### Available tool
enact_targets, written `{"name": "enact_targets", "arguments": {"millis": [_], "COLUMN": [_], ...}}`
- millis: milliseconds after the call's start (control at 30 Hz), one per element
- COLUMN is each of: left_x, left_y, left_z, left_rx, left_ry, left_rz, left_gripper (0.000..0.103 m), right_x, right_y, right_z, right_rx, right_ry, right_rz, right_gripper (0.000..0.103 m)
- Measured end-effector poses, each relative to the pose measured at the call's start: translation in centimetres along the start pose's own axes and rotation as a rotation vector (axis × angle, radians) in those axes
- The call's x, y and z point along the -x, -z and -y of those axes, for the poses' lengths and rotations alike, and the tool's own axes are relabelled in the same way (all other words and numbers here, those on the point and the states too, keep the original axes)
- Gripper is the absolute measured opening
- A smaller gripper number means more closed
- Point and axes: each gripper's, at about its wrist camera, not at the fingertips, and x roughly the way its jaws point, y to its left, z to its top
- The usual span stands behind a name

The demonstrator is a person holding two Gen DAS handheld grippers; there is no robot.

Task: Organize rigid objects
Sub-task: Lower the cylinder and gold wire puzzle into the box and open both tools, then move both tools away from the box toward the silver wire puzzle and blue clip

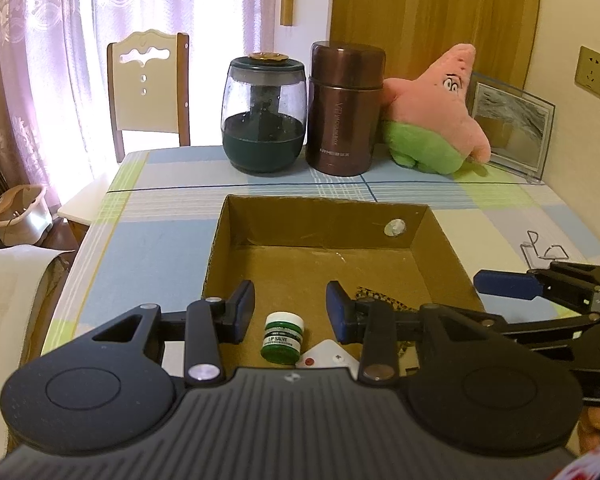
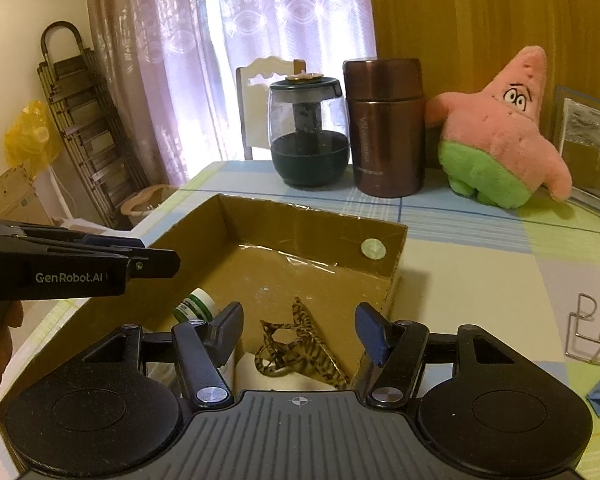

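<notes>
Both jaws gape empty over the cardboard box, touching nothing.

Matt brown cardboard box on a checked cloth counter; behind it, a glossy brown metal flask, a clear glass jar and a fuzzy plush star.
</notes>
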Motion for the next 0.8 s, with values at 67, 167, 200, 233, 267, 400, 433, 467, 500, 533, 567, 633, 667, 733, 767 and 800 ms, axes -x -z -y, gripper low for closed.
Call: {"name": "enact_targets", "arguments": {"millis": [67, 167, 200, 233, 267, 400, 433, 467, 500, 533, 567, 633, 667, 733, 767, 800], "left_x": [0.5, 1.2, 1.5, 1.8, 2.1, 3.6, 4.1, 4.6, 5.2, 5.7, 6.3, 7.4, 7.9, 9.0, 9.6, 10.2], "left_y": [0.1, 0.2, 0.3, 0.4, 0.4, 0.9, 1.0, 1.2, 1.4, 1.6, 1.8, 2.3, 2.6, 3.2, 3.5, 3.8], "left_z": [0.2, 0.6, 0.7, 0.8, 0.8, 0.8, 0.8, 0.8, 0.9, 1.0, 1.2, 1.6, 1.8, 2.0, 2.1, 2.2], "left_rx": [-0.006, -0.005, -0.004, -0.005, -0.006, 0.013, 0.023, 0.03, 0.032, 0.031, 0.028, 0.025, 0.028, 0.04, 0.044, 0.045], "left_ry": [-0.004, -0.005, -0.004, -0.005, -0.007, -0.002, -0.002, -0.005, -0.008, -0.01, -0.013, -0.017, -0.017, -0.017, -0.018, -0.022], "left_rz": [0.006, 0.012, 0.013, 0.015, 0.017, 0.021, 0.022, 0.025, 0.03, 0.033, 0.035, 0.041, 0.044, 0.049, 0.054, 0.057], "left_gripper": [0.034, 0.038, 0.04, 0.046, 0.053, 0.062, 0.065, 0.071, 0.073, 0.076, 0.08, 0.085, 0.089, 0.094, 0.096, 0.096], "right_x": [0.7, 1.8, 2.3, 2.7, 3.1, 4.8, 5.2, 5.6, 6.0, 6.5, 7.0, 8.0, 8.4, 9.4, 9.8, 10.3], "right_y": [0.1, 0.2, 0.3, 0.3, 0.4, 0.8, 0.9, 1.0, 1.2, 1.3, 1.5, 1.8, 1.9, 2.3, 2.5, 2.7], "right_z": [0.0, -0.2, -0.2, -0.3, -0.3, -0.8, -0.9, -1.0, -1.1, -1.3, -1.4, -1.7, -1.8, -2.0, -2.2, -2.3], "right_rx": [0.0, -0.005, -0.007, -0.01, -0.013, -0.02, -0.024, -0.028, -0.032, -0.034, -0.035, -0.036, -0.042, -0.052, -0.054, -0.056], "right_ry": [0.002, 0.002, 0.003, 0.004, 0.002, -0.001, -0.002, -0.001, -0.001, -0.001, -0.001, -0.002, -0.002, -0.005, -0.005, -0.004], "right_rz": [-0.002, -0.005, -0.006, -0.007, -0.008, -0.009, -0.009, -0.009, -0.01, -0.01, -0.01, -0.009, -0.008, -0.009, -0.01, -0.011], "right_gripper": [0.059, 0.06, 0.06, 0.061, 0.062, 0.068, 0.069, 0.07, 0.071, 0.072, 0.073, 0.076, 0.078, 0.081, 0.082, 0.083]}}
